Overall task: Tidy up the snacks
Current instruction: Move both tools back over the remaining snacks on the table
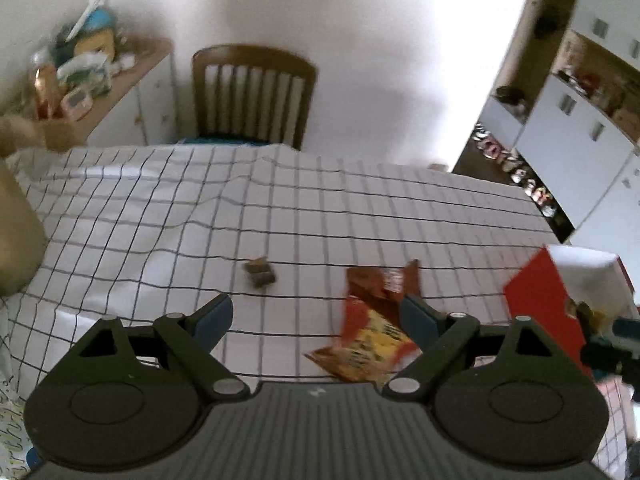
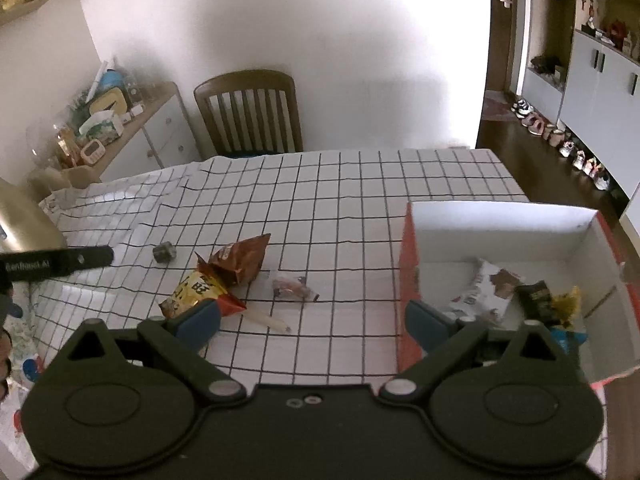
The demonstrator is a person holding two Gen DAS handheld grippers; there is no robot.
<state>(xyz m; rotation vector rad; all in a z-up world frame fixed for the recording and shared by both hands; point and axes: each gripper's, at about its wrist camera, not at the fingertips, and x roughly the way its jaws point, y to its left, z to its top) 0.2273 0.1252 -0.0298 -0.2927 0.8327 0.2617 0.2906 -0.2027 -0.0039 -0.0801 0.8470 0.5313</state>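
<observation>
A red box with white inside (image 2: 504, 220) stands at the table's right and holds several snack packs (image 2: 484, 288); it also shows in the left wrist view (image 1: 544, 300). On the checked cloth lie a brown chip bag (image 2: 242, 262), a yellow-red bag (image 2: 196, 292), a small clear-wrapped snack (image 2: 294, 288), a pale stick snack (image 2: 266, 320) and a small dark cube snack (image 2: 164, 252). My left gripper (image 1: 316, 316) is open and empty above the cloth; the bags (image 1: 372, 320) lie by its right finger, the cube snack (image 1: 260, 272) just ahead. My right gripper (image 2: 312, 318) is open and empty, between the bags and the box.
A wooden chair (image 2: 250, 112) stands at the table's far side. A white sideboard with clutter (image 2: 120, 128) is at the back left. A gold rounded object (image 2: 24, 216) sits at the table's left edge. Shoes line the floor by the cupboards (image 2: 560, 136) at the right.
</observation>
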